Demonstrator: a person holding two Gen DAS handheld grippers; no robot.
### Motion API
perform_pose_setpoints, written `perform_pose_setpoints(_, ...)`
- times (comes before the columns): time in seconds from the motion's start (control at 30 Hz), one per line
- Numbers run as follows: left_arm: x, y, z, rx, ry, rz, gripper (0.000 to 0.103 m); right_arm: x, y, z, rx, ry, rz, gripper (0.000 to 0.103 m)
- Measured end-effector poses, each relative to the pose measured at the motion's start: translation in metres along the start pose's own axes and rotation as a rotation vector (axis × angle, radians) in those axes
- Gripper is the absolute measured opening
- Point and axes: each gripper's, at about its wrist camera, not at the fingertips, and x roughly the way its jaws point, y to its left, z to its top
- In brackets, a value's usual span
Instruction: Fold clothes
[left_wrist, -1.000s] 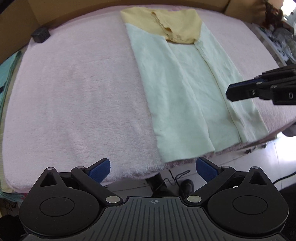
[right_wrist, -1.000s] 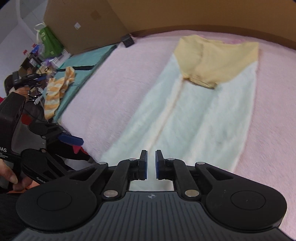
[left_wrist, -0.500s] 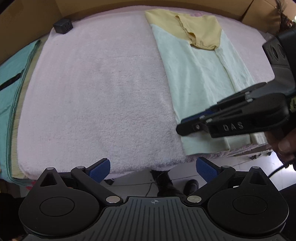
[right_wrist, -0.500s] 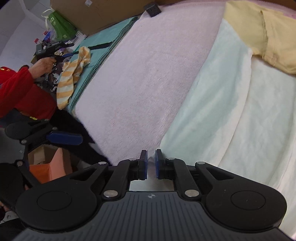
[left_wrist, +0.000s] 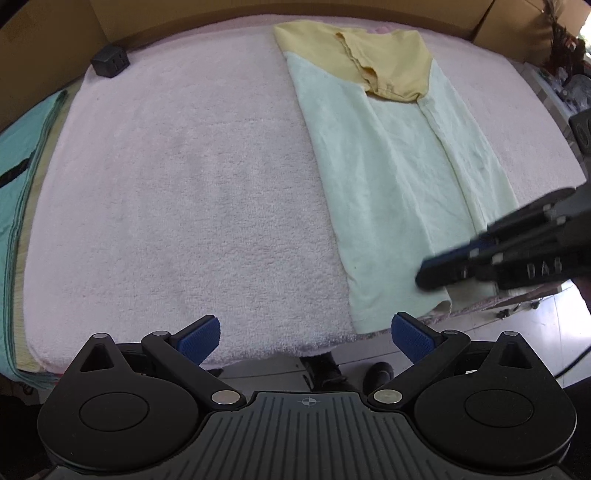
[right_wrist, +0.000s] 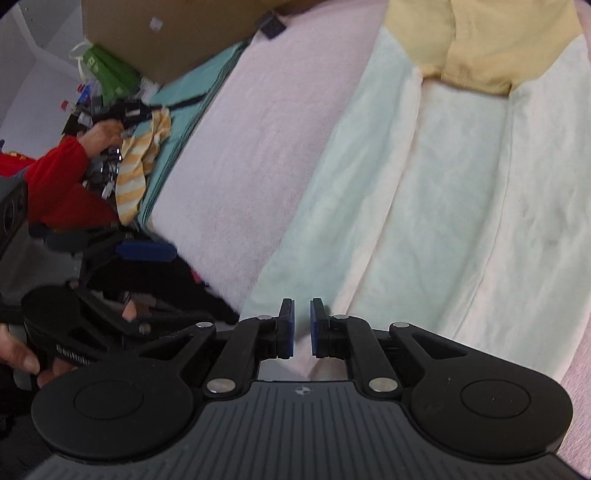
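Left wrist view: the left tongs (left_wrist: 306, 334) hang wide open over the near edge of the tabletop (left_wrist: 166, 192), which is covered by a pink towel, with nothing between the blue pads (left_wrist: 199, 338). The garment (left_wrist: 388, 177), pale green with a yellow top part, lies flat and lengthwise on the right half of the towel, folded into a long strip, its hem at the near edge. The right tongs (left_wrist: 430, 273) come in from the right and sit low over the hem's right corner; their tips are blurred, so contact cannot be told here. A small black box (left_wrist: 109, 61) sits at the far left corner.

Right wrist view: the right tongs (right_wrist: 302, 328) are nearly closed, a narrow gap left between the pads, and nothing is gripped. They sit at the near edge of the garment (right_wrist: 424, 206), where the hem meets the towel's edge. The left tongs (right_wrist: 147, 251) show at the left, blurred. Beyond them a red sleeve (right_wrist: 55, 177) and a hand (right_wrist: 105, 133) reach toward clutter beside a striped cloth (right_wrist: 140, 162).
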Motion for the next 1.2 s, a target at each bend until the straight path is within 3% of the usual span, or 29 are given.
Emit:
perform_pose_setpoints(0.2,0.007,-0.001,0.002,-0.022,-0.007,-0.042,0.103,-0.017,0.007,-0.024,-0.001,0.011,0.033,0.012)
perform_pose_setpoints(0.27,0.008,0.001,0.003,-0.034,-0.024,-0.088,0.103,-0.035,0.002,-0.03,0.015,-0.018,0.033,0.017)
perform_pose_setpoints(0.37,0.008,0.0,0.003,-0.029,-0.07,-0.18,0.103,-0.066,-0.014,-0.038,0.053,-0.07,-0.004,0.034)
perform_pose_setpoints(0.47,0.019,-0.001,0.005,-0.004,-0.074,-0.245,0.103,-0.09,-0.032,-0.045,0.101,-0.11,-0.05,0.035)
perform_pose_setpoints(0.63,0.038,0.001,0.007,-0.017,-0.019,-0.269,0.103,-0.116,-0.065,-0.06,0.215,-0.18,-0.103,0.035)
perform_pose_setpoints(0.73,0.042,-0.001,0.01,-0.003,-0.014,-0.28,0.099,-0.12,-0.085,-0.069,0.319,-0.224,-0.078,0.036)
perform_pose_setpoints(0.9,0.04,-0.007,0.012,0.038,-0.003,-0.285,0.078,-0.112,-0.1,-0.077,0.415,-0.236,-0.063,0.036)
perform_pose_setpoints(1.07,0.039,-0.003,0.015,0.011,0.014,-0.299,0.07,-0.109,-0.103,-0.08,0.437,-0.229,-0.06,0.042)
perform_pose_setpoints(1.2,0.04,0.002,0.015,-0.015,0.029,-0.327,0.07,-0.105,-0.102,-0.081,0.436,-0.215,-0.067,0.043)
